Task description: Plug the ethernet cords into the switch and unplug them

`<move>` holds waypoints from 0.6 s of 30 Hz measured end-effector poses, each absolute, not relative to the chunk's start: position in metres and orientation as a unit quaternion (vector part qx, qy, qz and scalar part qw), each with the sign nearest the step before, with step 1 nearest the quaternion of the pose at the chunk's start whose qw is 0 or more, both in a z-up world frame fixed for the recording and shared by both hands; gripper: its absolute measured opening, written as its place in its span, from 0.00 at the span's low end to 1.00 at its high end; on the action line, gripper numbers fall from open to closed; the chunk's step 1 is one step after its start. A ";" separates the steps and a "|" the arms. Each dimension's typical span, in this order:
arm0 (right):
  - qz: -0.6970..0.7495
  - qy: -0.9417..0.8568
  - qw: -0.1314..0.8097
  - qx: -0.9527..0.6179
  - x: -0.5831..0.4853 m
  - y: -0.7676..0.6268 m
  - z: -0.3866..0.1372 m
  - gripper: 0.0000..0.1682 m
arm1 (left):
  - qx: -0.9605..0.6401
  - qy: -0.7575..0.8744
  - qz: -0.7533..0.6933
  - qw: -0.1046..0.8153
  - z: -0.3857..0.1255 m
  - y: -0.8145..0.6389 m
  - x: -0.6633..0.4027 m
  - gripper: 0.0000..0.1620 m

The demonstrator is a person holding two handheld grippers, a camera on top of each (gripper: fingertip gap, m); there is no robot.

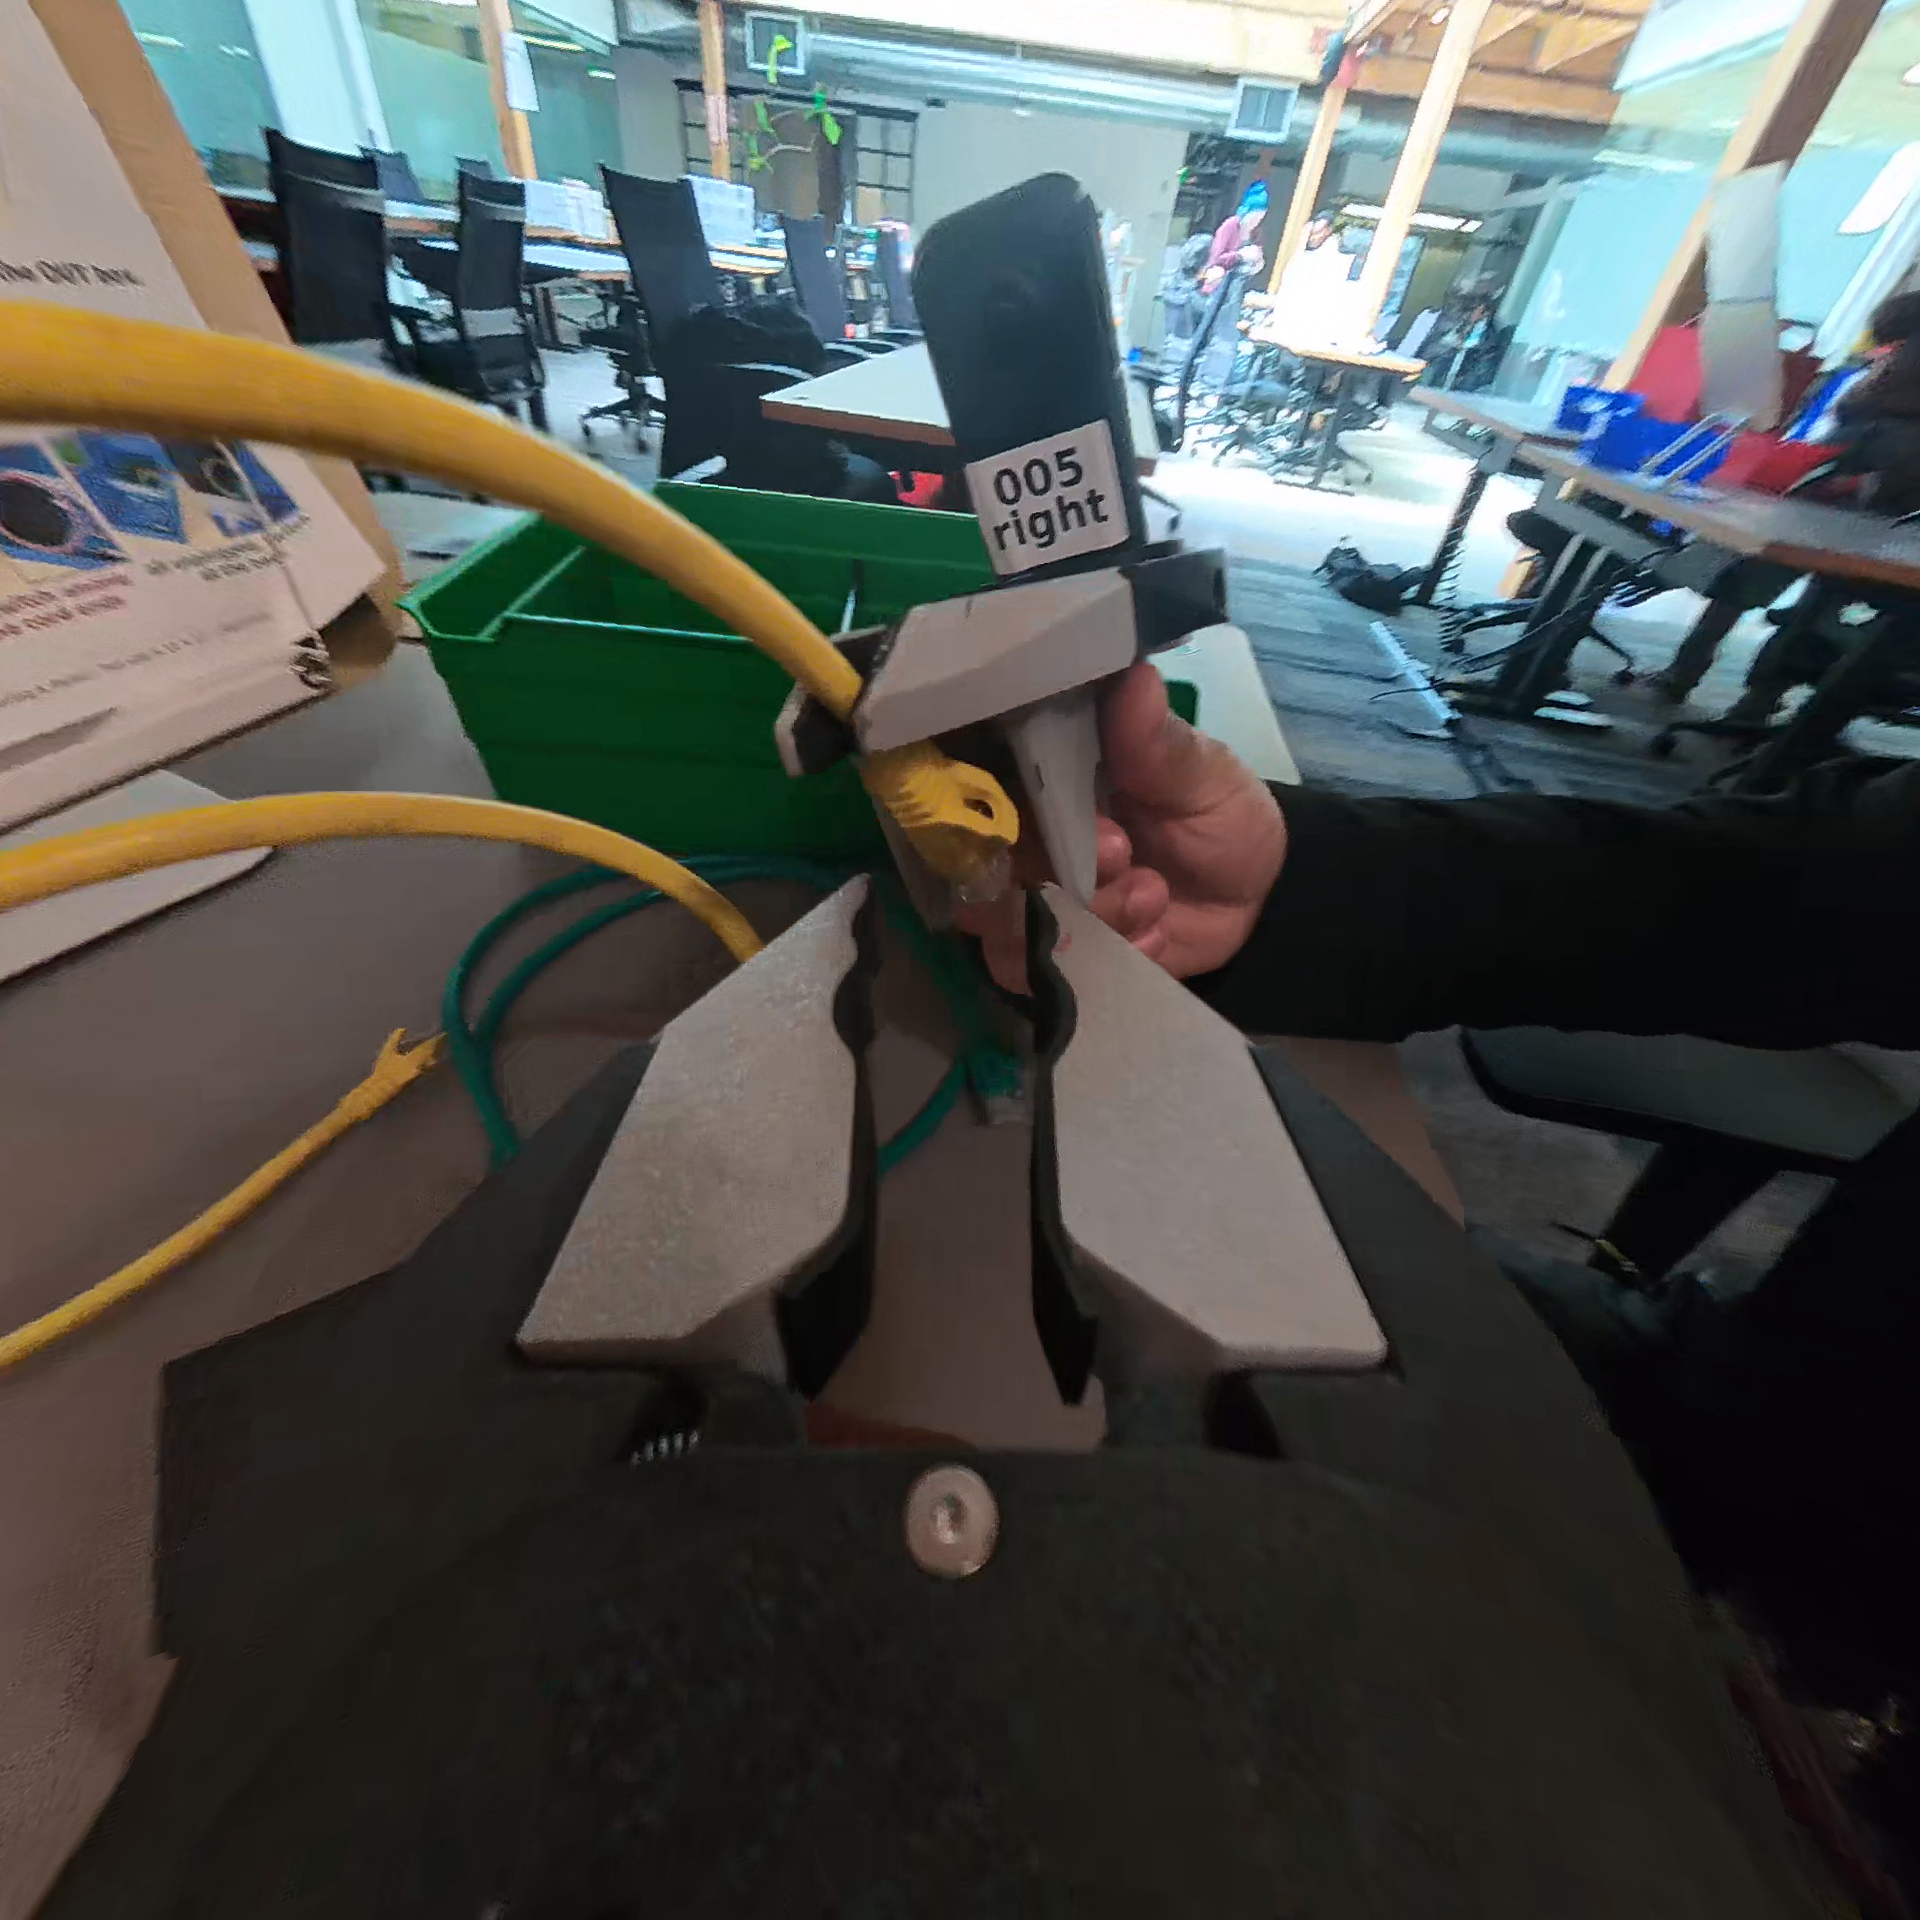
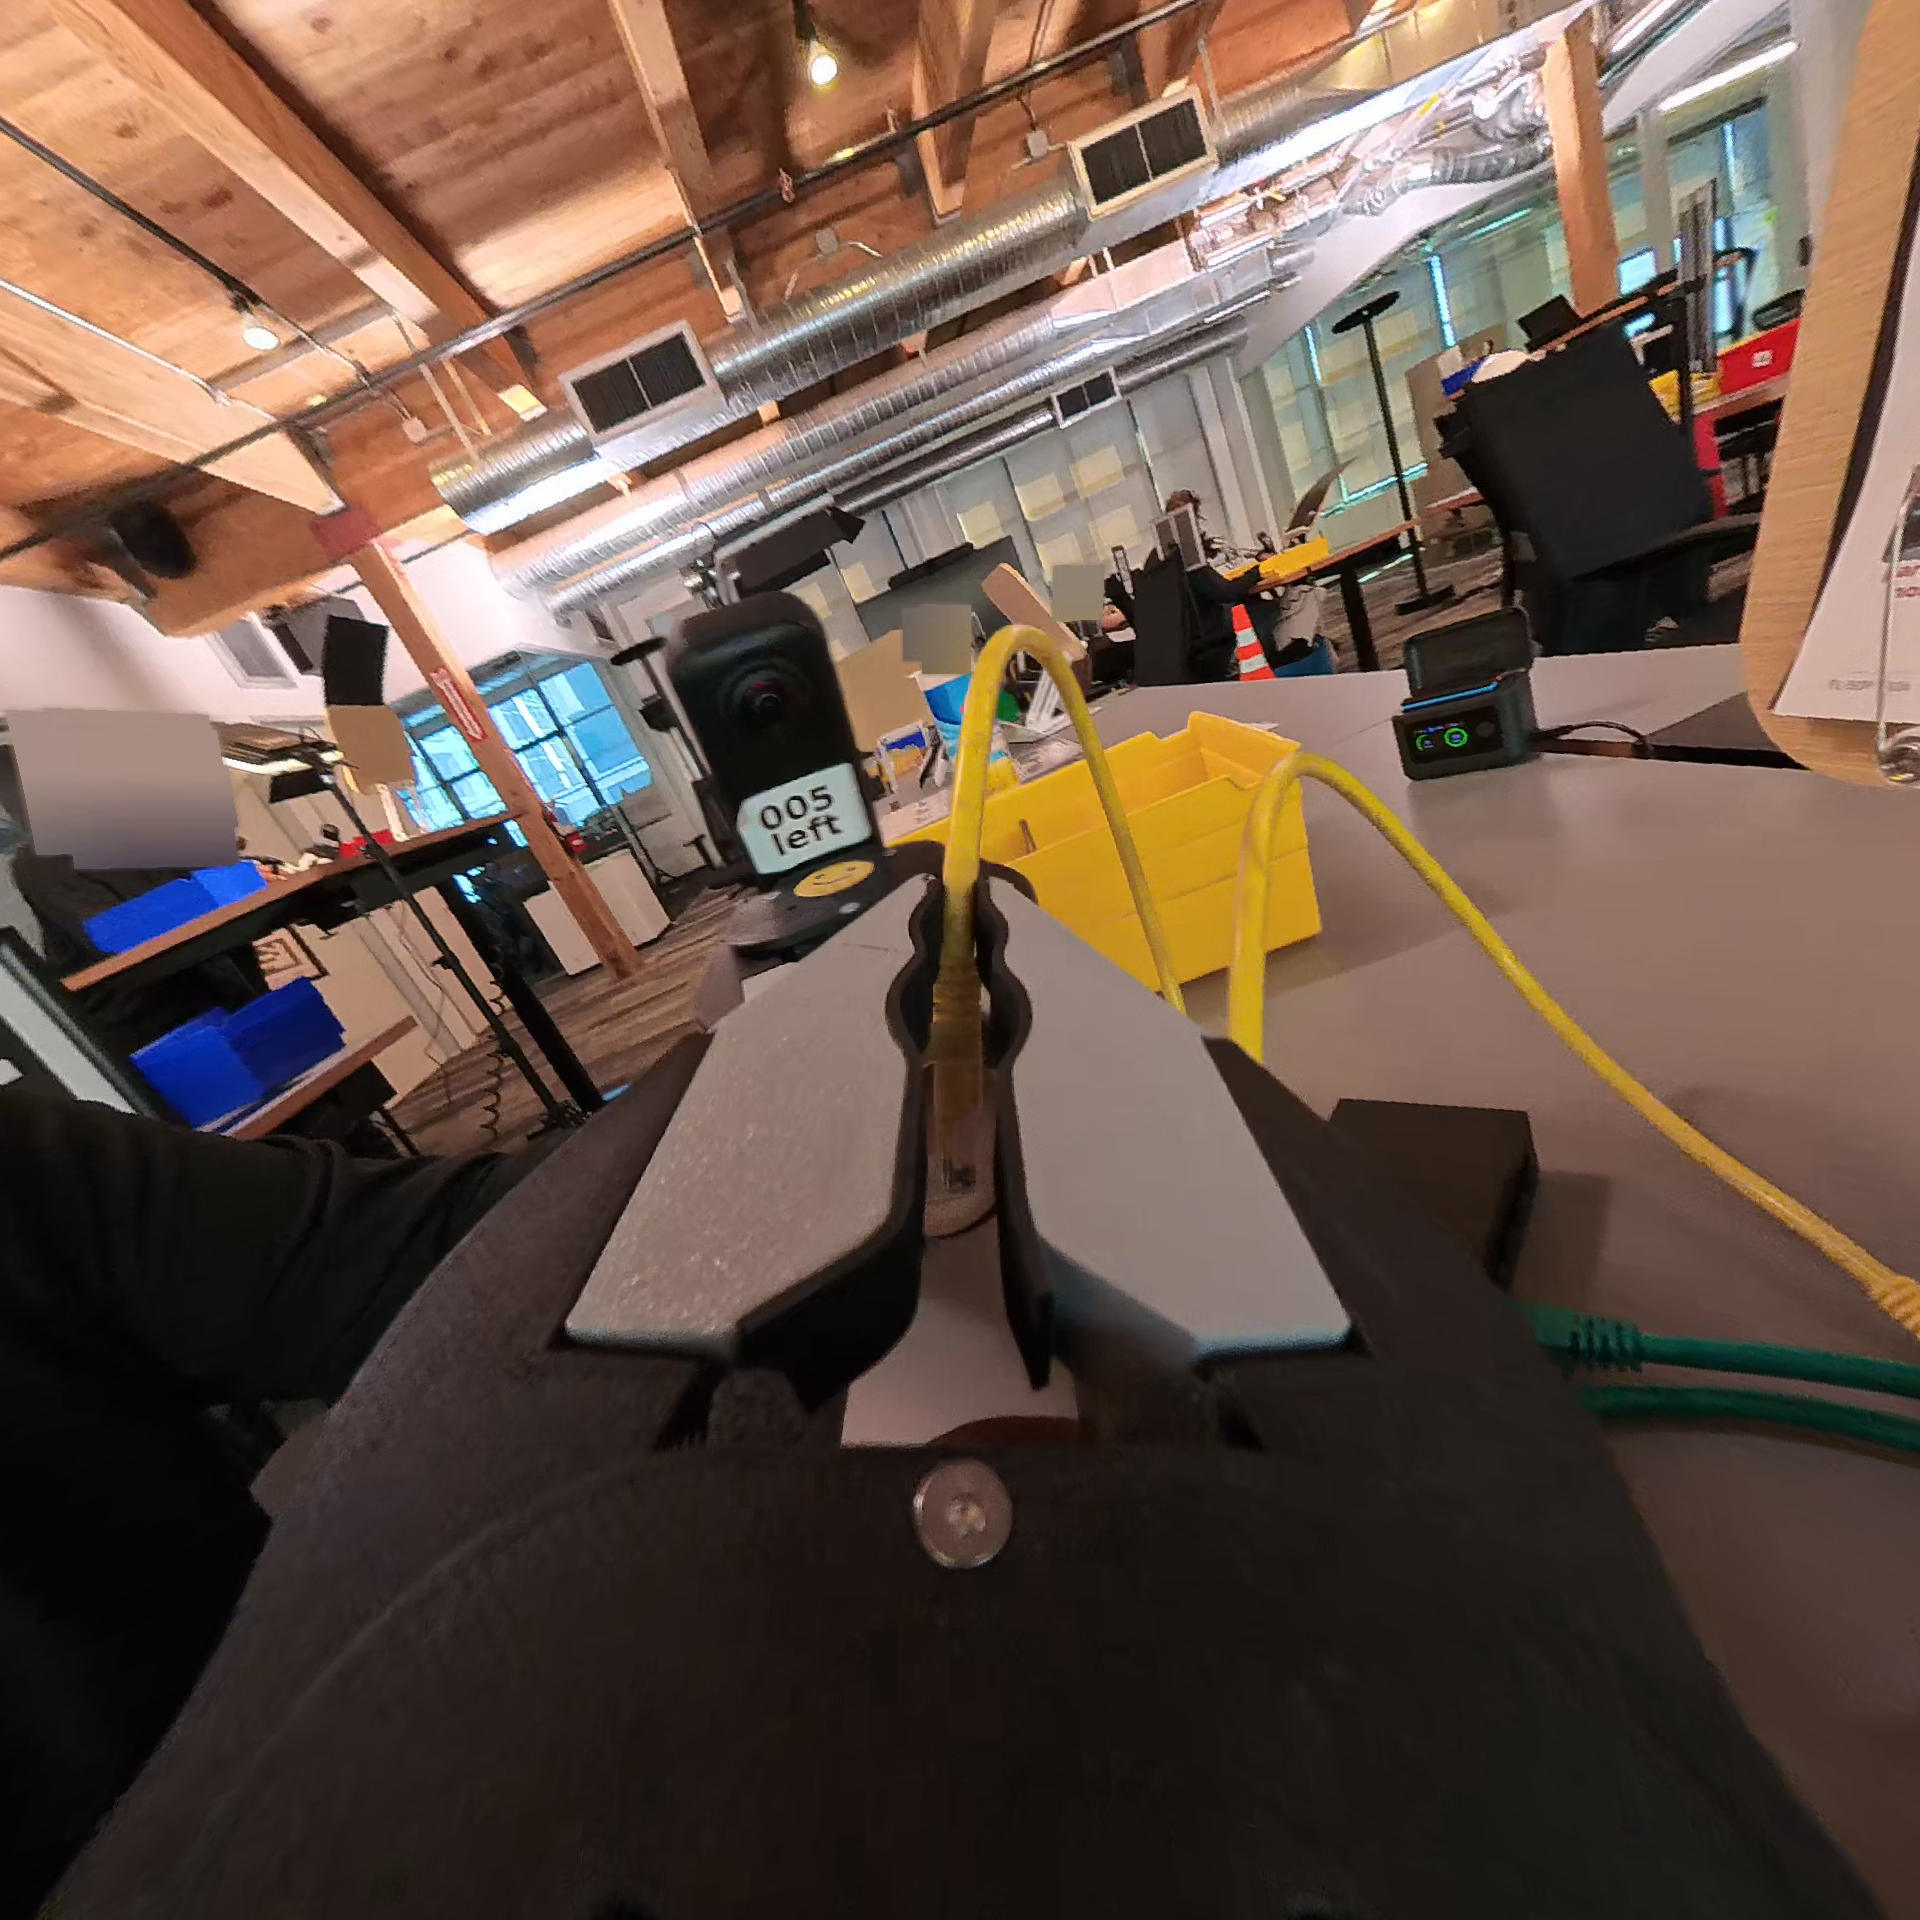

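While the left tongs (image 1: 951, 914) are held spread with nothing between them, a yellow ethernet cord (image 2: 956, 1023) is pinched by its plug in the right tongs (image 2: 961, 914) above the grey bench (image 2: 1662, 935), beyond which a yellow bin (image 2: 1195, 831) is seen.

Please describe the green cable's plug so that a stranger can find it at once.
Start at the green bin on the grey table. In front of it lies a green cable in a loop. Its plug shows between the left gripper's fingertips, the only green plug among yellow ones.
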State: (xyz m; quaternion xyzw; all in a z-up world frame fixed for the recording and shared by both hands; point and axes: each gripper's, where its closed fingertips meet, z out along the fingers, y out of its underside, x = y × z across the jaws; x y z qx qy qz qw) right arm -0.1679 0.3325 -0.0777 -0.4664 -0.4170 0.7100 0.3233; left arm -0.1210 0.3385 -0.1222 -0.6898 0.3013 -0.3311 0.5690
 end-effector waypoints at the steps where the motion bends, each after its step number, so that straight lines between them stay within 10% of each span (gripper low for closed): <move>1: 0.713 -0.417 0.321 -0.463 -0.167 0.332 -0.077 0.01 | -0.687 0.298 -0.349 0.563 -0.121 0.337 -0.121 0.15; 18: 0.681 -0.439 0.357 -0.466 -0.167 0.331 -0.078 0.01 | -0.656 0.259 -0.438 0.558 -0.104 0.334 -0.127 0.09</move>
